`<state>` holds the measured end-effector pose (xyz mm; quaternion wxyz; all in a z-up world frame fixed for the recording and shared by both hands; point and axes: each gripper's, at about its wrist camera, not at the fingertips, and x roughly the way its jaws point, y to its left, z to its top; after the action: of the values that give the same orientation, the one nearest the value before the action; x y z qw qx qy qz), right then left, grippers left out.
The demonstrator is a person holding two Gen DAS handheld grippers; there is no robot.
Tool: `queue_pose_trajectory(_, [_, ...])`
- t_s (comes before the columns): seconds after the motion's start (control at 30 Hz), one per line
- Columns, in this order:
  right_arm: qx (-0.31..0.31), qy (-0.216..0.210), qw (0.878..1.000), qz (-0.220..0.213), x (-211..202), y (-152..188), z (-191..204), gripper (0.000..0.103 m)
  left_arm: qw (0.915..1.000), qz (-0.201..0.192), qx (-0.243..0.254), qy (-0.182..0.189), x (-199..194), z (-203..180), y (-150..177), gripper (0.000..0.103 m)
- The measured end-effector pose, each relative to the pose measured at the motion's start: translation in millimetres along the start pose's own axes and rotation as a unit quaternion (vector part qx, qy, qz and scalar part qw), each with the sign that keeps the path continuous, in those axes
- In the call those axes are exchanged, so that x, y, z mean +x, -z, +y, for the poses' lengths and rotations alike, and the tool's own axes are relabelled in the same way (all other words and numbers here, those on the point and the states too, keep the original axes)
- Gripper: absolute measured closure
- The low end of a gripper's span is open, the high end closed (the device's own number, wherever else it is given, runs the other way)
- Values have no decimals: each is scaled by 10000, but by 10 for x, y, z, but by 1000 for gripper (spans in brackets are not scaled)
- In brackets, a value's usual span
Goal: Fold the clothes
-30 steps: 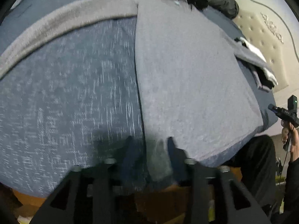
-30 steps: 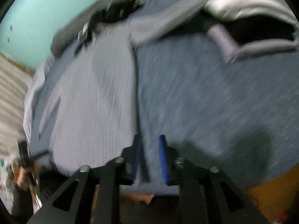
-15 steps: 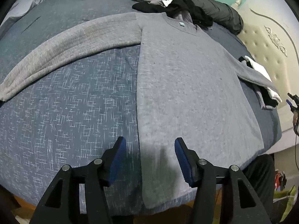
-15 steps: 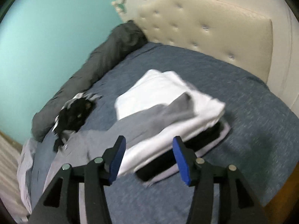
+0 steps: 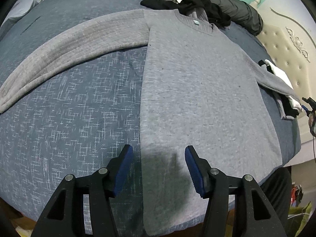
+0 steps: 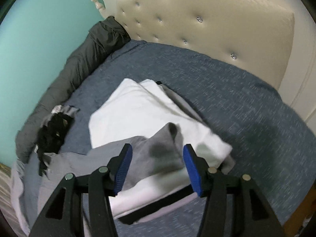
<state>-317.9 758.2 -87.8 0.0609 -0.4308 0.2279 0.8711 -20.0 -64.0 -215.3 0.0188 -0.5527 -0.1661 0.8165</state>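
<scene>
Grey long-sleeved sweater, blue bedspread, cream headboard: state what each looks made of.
Grey long-sleeved sweater: soft knit, likely cotton blend; matte, heathered, ribbed collar.
Blue bedspread: woven fabric; matte, pale crosshatch flecks.
Cream headboard: padded leather or faux leather; faint sheen, tufted with shiny studs.

A bed covered with a blue woven sheet and backed by a cream tufted headboard is seen. A grey long-sleeved knit sweater is spread flat on it, one sleeve stretched out sideways. A stack of folded white and black clothes is set nearer the headboard, and a dark grey rolled quilt is laid along the far edge beside a heap of black garments.
</scene>
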Motion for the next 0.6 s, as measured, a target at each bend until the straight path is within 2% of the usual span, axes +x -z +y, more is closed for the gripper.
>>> queue_pose_trajectory(0.13, [-258,138,9993,216,184,49,12,49,10000,53,5,28,86,-34,-33,44])
queue_pose_trajectory(0.23, [-364,284,9987,203,206,128,5,50,10000,69,25,50,121,-66,-52,44])
queue_pose_trajectory(0.3, [-420,380,9983,114,174,166,-1,62,9999,69,56,68,139,-85,-65,44])
queue_pose_trajectory(0.37, [-572,449,9973,36,132,191,27,80,9999,68,87,80,151,-100,-76,44])
queue_pose_trajectory(0.43, [-716,506,9962,-16,92,210,72,94,9999,58,113,99,150,-105,-90,44])
queue_pose_trajectory(0.6, [-916,497,9941,-297,-58,186,184,98,9998,36,141,121,137,-102,-111,44])
